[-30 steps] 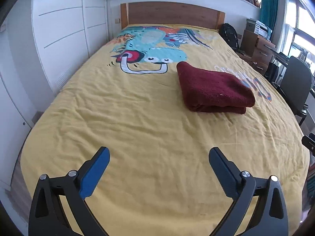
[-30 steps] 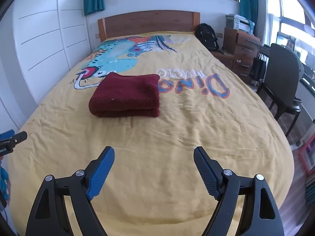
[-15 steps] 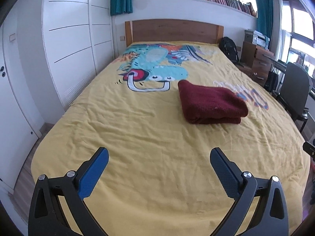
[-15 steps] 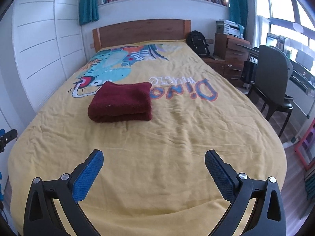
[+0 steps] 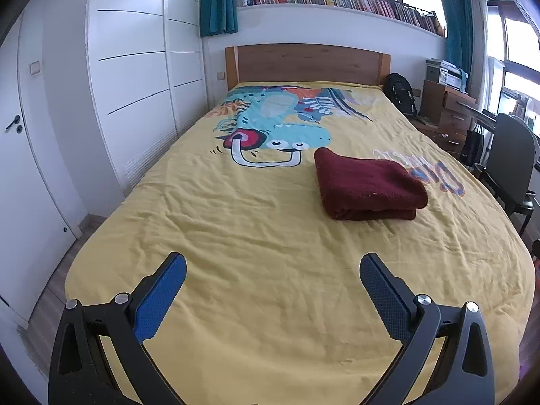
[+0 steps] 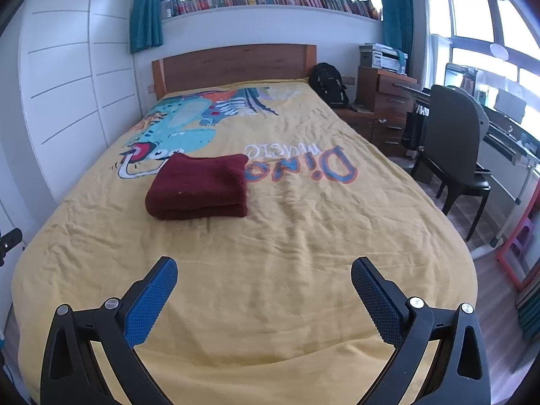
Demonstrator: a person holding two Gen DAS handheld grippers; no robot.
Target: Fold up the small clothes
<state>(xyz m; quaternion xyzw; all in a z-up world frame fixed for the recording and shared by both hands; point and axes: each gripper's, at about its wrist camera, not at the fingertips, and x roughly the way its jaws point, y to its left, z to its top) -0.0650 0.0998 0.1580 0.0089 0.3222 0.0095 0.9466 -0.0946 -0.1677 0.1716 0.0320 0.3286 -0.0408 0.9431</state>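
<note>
Plainly, both cameras look down the length of a bed [image 5: 236, 236] under a yellow cover, and the landmark on it is a folded dark red garment [image 5: 368, 185], a thick squared bundle lying flat on the cover about halfway up the bed. The left hand-held gripper [image 5: 271, 280] hangs over the foot of the bed, well short of the garment, its jaws spread wide with nothing between them; the right hand-held gripper [image 6: 263, 281] is likewise wide open and empty, also near the foot and well apart from the garment [image 6: 199, 187]. From the left wrist the garment sits right of centre, just beside the cartoon dinosaur's mouth [image 5: 266, 148], and it hides much of the lettering beyond it. From the right wrist the garment sits left of centre, and the upside-down words "Dino Music" [image 6: 303, 165] read almost whole just to its right. Only the left wrist view takes in the white door with its handle [image 5: 13, 123] far left of the garment. Only the right wrist view shows the red frame on the wooden floor [image 6: 519, 236] far right of the garment, and more of the black chair [image 6: 452, 141]. A wooden headboard [image 5: 307, 64] stands beyond the garment in both.
</note>
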